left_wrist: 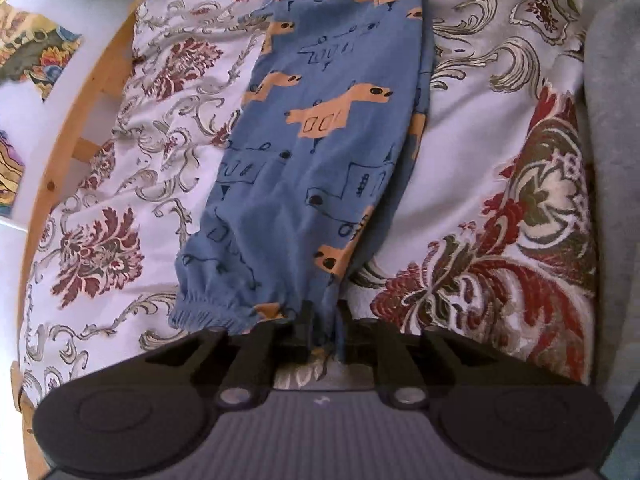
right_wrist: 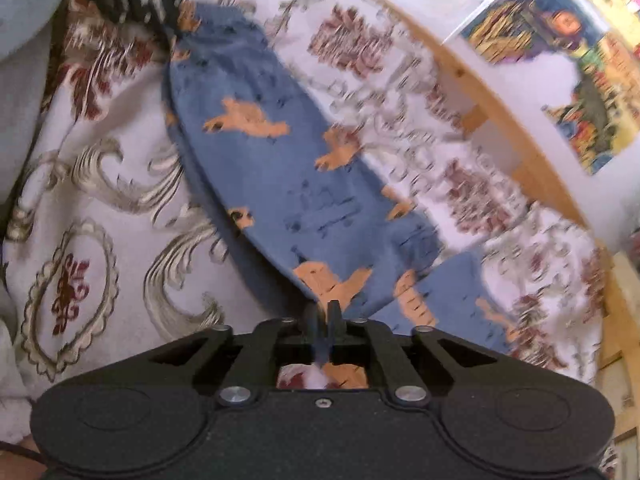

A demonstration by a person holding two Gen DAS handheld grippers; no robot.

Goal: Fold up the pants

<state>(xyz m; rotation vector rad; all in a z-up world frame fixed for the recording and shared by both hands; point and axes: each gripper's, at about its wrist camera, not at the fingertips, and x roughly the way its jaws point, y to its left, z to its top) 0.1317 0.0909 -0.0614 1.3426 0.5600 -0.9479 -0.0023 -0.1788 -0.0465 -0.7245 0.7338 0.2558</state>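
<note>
My left gripper [left_wrist: 323, 322] and right gripper [right_wrist: 323, 312] each pinched soft blue pants [left_wrist: 320, 152] — tan-printed, elastic cuffs — stretched long over a floral bedspread [left_wrist: 500, 184].

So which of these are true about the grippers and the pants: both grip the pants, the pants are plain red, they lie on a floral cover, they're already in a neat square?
1. Both grippers pinch the pants: true. The left gripper holds the blue patterned pants by the elastic cuff; the right gripper holds the other end.
2. The pants are plain red: false; blue with orange figures.
3. They lie on a floral bedspread: true.
4. Already a neat square: false; still stretched out long.
</note>
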